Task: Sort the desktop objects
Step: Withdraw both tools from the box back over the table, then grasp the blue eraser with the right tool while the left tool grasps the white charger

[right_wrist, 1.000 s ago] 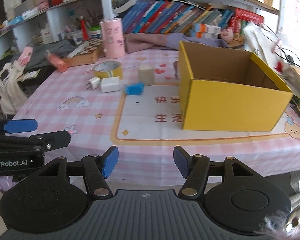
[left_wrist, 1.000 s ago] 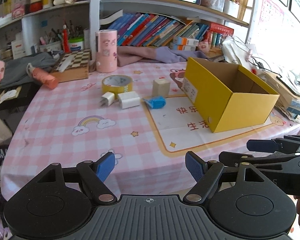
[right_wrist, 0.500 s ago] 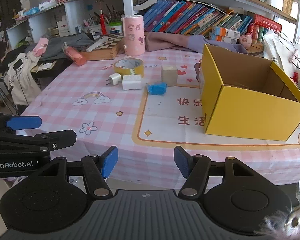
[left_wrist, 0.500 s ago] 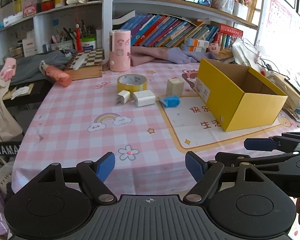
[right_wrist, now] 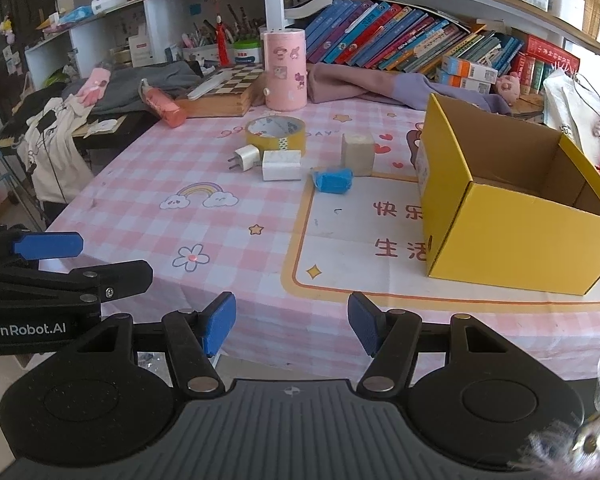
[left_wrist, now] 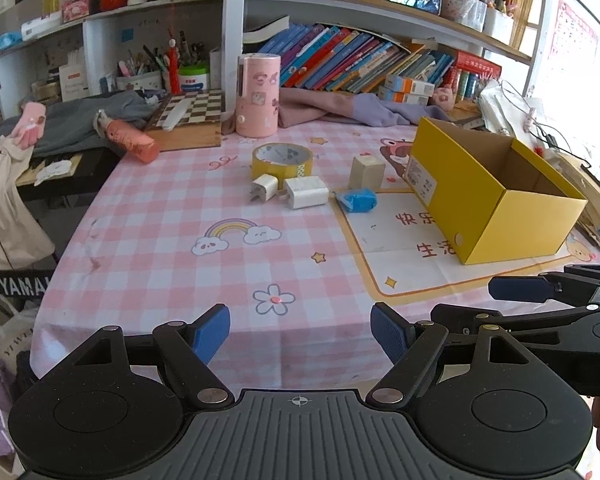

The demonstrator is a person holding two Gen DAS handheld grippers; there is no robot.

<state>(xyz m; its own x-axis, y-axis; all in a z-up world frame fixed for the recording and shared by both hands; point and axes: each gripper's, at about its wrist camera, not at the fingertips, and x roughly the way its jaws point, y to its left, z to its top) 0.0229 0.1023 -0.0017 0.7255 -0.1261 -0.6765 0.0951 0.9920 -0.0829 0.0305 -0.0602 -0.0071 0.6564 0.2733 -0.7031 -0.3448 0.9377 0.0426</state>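
Entry: bench [left_wrist: 148, 240] under a pink checked cloth, sorting not yet begun by my reckoning.

- Left hand-held gripper [left_wrist: 300, 334]: I held it released, nothing between its blue pads, back at the near edge of the bench and angled down toward the goods.
- Right hand-held gripper [right_wrist: 292, 322]: likewise released and empty, set a little narrower, at the same near edge, just beside the left one. Holding both back let me see the whole spread.
- Yellow box [left_wrist: 496, 196]: open-topped, on the right side of the bench, its open top turned up; probably the place the small things were meant to go. No contents showed in what I could see of it.
- Tape roll [left_wrist: 282, 159]: lying flat, mid-bench, beyond the chargers.
- Small white charger [left_wrist: 265, 188] and larger white charger [left_wrist: 305, 192]: side by side, just in front of the tape.
- Beige cube [left_wrist: 366, 172]: upright, between the chargers and the box.
- Blue packet [left_wrist: 357, 200]: just in front of the cube, nearest the box of all.
- Pink cylinder [left_wrist: 257, 95]: upright at the far edge, apart from the cluster.

All small items lay grouped left of the box, well apart from both grippers.
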